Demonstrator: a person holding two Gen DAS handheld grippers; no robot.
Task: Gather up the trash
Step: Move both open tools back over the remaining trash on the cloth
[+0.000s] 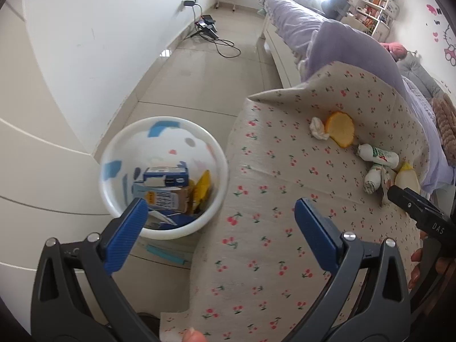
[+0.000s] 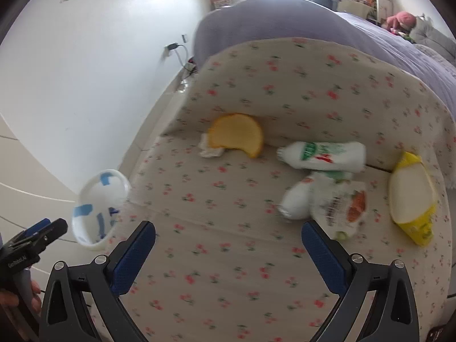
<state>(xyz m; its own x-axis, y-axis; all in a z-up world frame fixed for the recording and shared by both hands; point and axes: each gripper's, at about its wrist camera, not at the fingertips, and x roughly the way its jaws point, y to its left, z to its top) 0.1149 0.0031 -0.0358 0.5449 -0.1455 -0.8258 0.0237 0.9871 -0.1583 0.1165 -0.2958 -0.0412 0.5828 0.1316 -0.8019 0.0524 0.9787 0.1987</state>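
The white bin (image 1: 164, 178) stands on the floor at the left, close against the edge of the cherry-print cushion (image 1: 256, 242), and it already holds cartons and a yellow wrapper. The left gripper (image 1: 221, 222) hangs half over the bin's rim and half over the cushion, its jaws wide apart and empty. A risk here, in my judgement, is that a piece released from this place falls on the floor between bin and cushion, because the gripper is not centred over the opening.

Further right the trash lies in a loose group: a crumpled tissue (image 2: 211, 149) touching an orange peel (image 2: 236, 134), then two white bottles (image 2: 325, 155), a printed wrapper (image 2: 342, 208) and a yellow packet (image 2: 411, 196). The right gripper (image 2: 228, 252) is also wide and empty, near the wrapper, which lies just beyond its right finger. Since the bottles and wrapper overlap, a careless grip may catch two things or push one away.
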